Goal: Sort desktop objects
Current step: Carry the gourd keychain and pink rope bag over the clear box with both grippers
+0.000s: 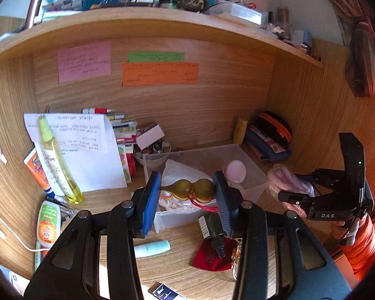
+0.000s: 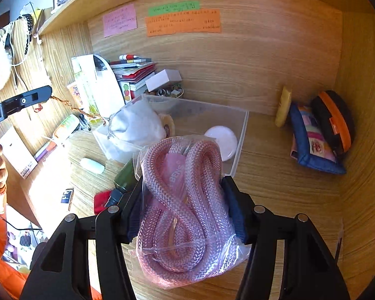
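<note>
Claws first: my left gripper [image 1: 187,195] is closed partway on a small brass-coloured gourd charm [image 1: 190,190], the blue pads [image 1: 151,201] pressing its two ends so it lies crosswise between them, its red tassel [image 1: 203,206] trailing below. My right gripper [image 2: 185,207] is clamped on a clear bag of coiled pink rope [image 2: 185,210] — the pads dent the plastic on both sides, and the bag stands upright between them. Both loads hang in the air above the wooden desk [image 1: 177,265], just in front of a clear plastic bin [image 2: 240,135] that holds a white cloth bundle [image 2: 135,125] and a round pink case [image 2: 222,142]. On the desk near the bin lie a dark green bottle [image 1: 212,227], a red pouch [image 1: 212,257] and a pale mint tube [image 1: 152,248]. Coloured notes [image 1: 160,73] are stuck on the back panel; a blue pouch [image 2: 310,142] sits in the right corner — a cluttered shelf [image 1: 147,22] runs overhead.
</note>
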A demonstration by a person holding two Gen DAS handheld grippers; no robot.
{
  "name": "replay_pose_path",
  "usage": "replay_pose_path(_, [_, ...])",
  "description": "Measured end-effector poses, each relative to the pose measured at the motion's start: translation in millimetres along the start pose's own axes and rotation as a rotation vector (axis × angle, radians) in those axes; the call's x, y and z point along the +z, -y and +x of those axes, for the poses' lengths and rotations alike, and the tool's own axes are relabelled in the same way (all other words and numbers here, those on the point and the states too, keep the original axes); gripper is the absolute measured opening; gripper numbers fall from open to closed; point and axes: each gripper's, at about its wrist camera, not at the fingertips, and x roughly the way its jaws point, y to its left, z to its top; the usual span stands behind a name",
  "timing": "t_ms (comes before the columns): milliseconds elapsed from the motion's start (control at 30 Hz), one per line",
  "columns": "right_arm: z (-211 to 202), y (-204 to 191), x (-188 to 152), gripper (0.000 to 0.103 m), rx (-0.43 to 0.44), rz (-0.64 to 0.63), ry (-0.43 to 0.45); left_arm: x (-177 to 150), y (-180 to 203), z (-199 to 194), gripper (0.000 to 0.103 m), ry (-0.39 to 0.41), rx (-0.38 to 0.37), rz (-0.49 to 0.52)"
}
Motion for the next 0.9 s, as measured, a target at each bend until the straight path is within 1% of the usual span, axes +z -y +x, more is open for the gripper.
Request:
replay_pose_path(100, [4.6,-0.2,6.4,0.055,0.003,0.009,0.001,6.7,8.7,5.7,0.042,0.012,0.011,0.033])
replay_pose_path(267, [18.2,3.1,17.0,0.055,0.008,0.03,-0.016,3.6,11.1,29.3,0.042,-0.031,-0.013,0.032])
replay_pose_path(500, [38.5,8.2,28.9,0.055,0.011,0.045,-0.028,-5.7,6.2,75.6,0.042,-0.129,-0.048,-0.003])
replay_pose_path(633, [52.6,13.5,31.8,0.055,0.006,0.058,-0.047,-11.7,12.2,102.5,0.042,-0.181,-0.079,0.007])
replay_pose_path(767, [63.7,19.3,35.7,0.055,-0.008,0.062,-0.059,-20.4,18.2,129.5,0.042,-0.244,-0.128,0.008])
replay_pose_path(900, [73.6,23.0,41.1,0.055,-0.013,0.065,-0.066,-28.2,23.3,152.7,0.042,-0.295,-0.147,0.014])
